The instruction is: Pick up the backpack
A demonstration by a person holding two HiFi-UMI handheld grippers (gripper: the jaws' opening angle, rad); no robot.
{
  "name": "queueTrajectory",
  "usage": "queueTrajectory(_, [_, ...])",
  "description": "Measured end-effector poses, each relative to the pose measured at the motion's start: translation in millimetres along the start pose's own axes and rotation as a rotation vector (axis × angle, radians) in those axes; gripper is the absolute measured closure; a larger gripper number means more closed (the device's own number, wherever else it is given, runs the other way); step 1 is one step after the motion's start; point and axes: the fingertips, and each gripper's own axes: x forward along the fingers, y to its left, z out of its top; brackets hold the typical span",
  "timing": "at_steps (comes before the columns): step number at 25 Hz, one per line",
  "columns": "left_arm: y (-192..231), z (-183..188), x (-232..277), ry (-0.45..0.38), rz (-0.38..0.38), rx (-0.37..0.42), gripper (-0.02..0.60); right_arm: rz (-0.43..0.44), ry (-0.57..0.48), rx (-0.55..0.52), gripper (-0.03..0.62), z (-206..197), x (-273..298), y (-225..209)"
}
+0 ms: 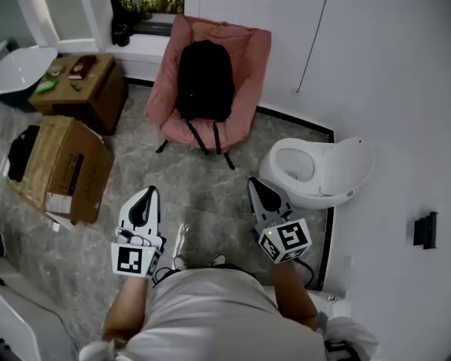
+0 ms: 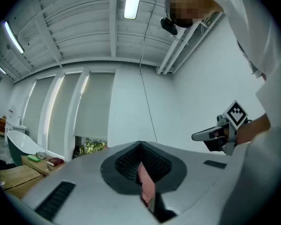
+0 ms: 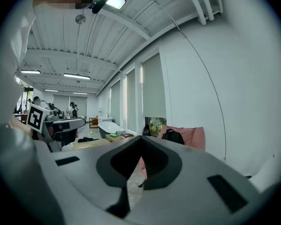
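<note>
- On the chair (image 1: 248, 66) by the far wall, the backpack (image 1: 204, 80) leaned upright against the backrest. It was black, soft and rounded at the top, and its straps hung down over the seat's front edge.
- The chair was a slouchy pink fabric seat on thin dark legs. The right gripper view showed the same backpack (image 3: 173, 136) against the pink cushion (image 3: 194, 136).
- The floor (image 1: 203, 194) was grey veined stone, smooth and glossy.
- A white toilet (image 1: 319, 173) with a rounded, glossy shell stood to the right of the chair, near the wall.
- To the left were an open cardboard box (image 1: 64, 168), a low wooden table (image 1: 83, 89) with small items on it, and a white oval tub (image 1: 19, 70).
- The left gripper (image 1: 149, 192) was well short of the backpack. Its grey jaws (image 2: 140, 146) met at the tips, with nothing between them.
- The right gripper (image 1: 254, 183) was also well apart from the backpack. Its jaws (image 3: 141, 142) were closed and empty, with ribbed dark pads inside.
</note>
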Motion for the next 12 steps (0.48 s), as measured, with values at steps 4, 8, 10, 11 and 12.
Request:
queueTrajectory(4, [-1,0,-1,0.0,-0.002,0.003,0.566,0.008,-0.008,0.01,0.572,1,0,1])
queueTrajectory(8, [-4,-1,0,0.002,0.0,-0.003,0.566,0.048,-0.045,0.096,0.572,4,-6,-3])
queueTrajectory(10, [-9,-3,3,0.007,0.001,-0.006,0.566,0.056,-0.044,0.094,0.572,3,-10,-7])
queueTrajectory(11, [-13,-3,5,0.009,0.003,-0.008,0.566,0.057,-0.04,0.088,0.572,1,-13,-10])
queueTrajectory(12, [-17,-3,8,0.009,0.005,-0.01,0.566,0.057,-0.035,0.086,0.572,-1,-16,-14])
